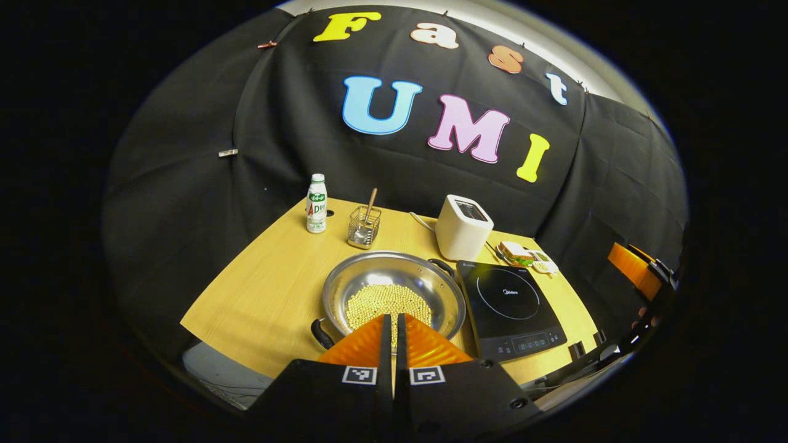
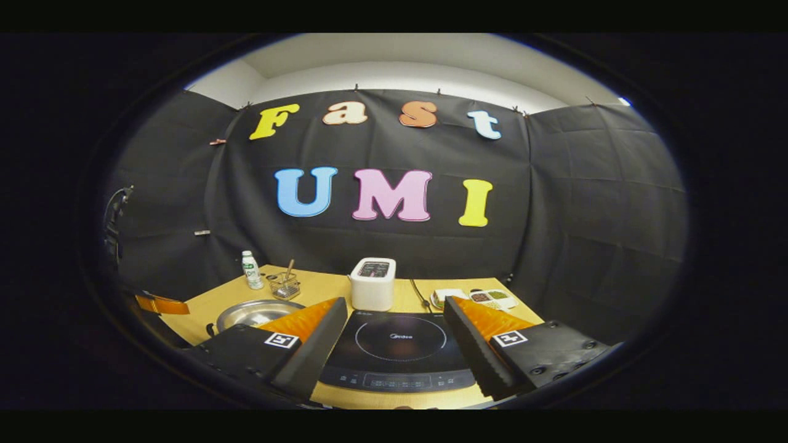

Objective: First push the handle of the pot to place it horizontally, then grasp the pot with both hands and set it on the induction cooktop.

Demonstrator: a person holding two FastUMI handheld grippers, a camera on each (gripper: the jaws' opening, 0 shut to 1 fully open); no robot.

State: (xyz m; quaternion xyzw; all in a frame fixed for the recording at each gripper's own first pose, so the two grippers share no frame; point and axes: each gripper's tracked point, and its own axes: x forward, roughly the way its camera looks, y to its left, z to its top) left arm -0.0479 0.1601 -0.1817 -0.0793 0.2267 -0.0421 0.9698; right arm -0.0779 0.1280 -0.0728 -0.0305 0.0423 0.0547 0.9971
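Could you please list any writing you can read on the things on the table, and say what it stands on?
None can be read for certain.
bottle: label print too small to read.
induction cooktop: a small mark inside the ring, too blurred to read; panel markings too small.
left tongs: square patterned markers, no words.

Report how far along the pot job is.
Nothing looks done. The steel pot of beans sits on the table beside the induction cooktop, its handles lying diagonally. In hand: the left gripper, shut, hovers near the pot's front rim; the right gripper is open before the cooktop. Left: pushing the handle, two-handed lift, placing.
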